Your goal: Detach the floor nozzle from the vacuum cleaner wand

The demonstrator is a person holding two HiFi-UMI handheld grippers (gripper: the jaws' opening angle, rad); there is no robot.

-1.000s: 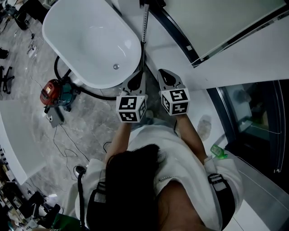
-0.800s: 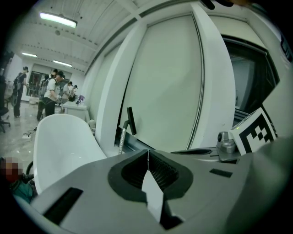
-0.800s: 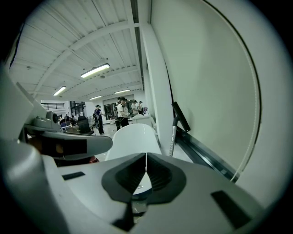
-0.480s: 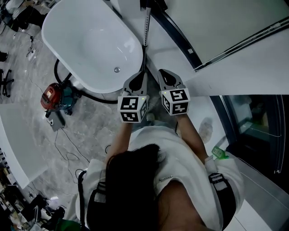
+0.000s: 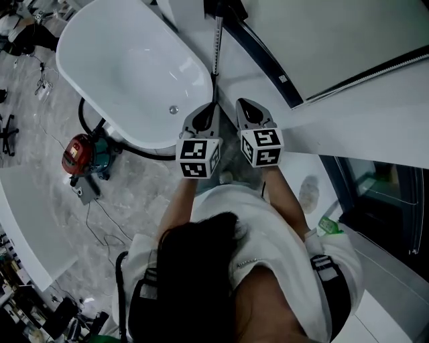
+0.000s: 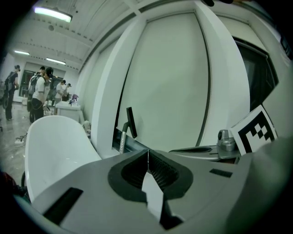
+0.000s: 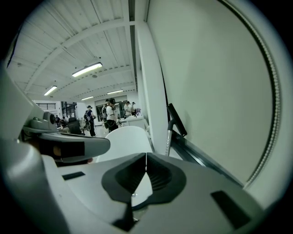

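Observation:
The silver vacuum wand (image 5: 216, 40) leans against the white wall beside the bathtub, with the black floor nozzle (image 5: 224, 8) at its far end. In the left gripper view the wand (image 6: 122, 139) and nozzle (image 6: 132, 122) stand ahead; the right gripper view shows the same wand (image 7: 168, 141) and nozzle (image 7: 176, 119). My left gripper (image 5: 208, 108) and right gripper (image 5: 244, 104) are held side by side, short of the wand's near end. Both are shut and hold nothing, as each gripper view confirms (image 6: 147, 153) (image 7: 146, 157).
A white bathtub (image 5: 127, 47) fills the upper left. A red and teal vacuum canister (image 5: 84, 155) sits on the grey floor, its black hose (image 5: 144, 151) curving under the tub. A dark-framed glass partition (image 5: 375, 201) stands at right. Several people (image 6: 39, 91) stand far off.
Both grippers have advanced together with the person toward the wall and the wand; the tub and canister have slid down the head view. The jaws stayed shut.

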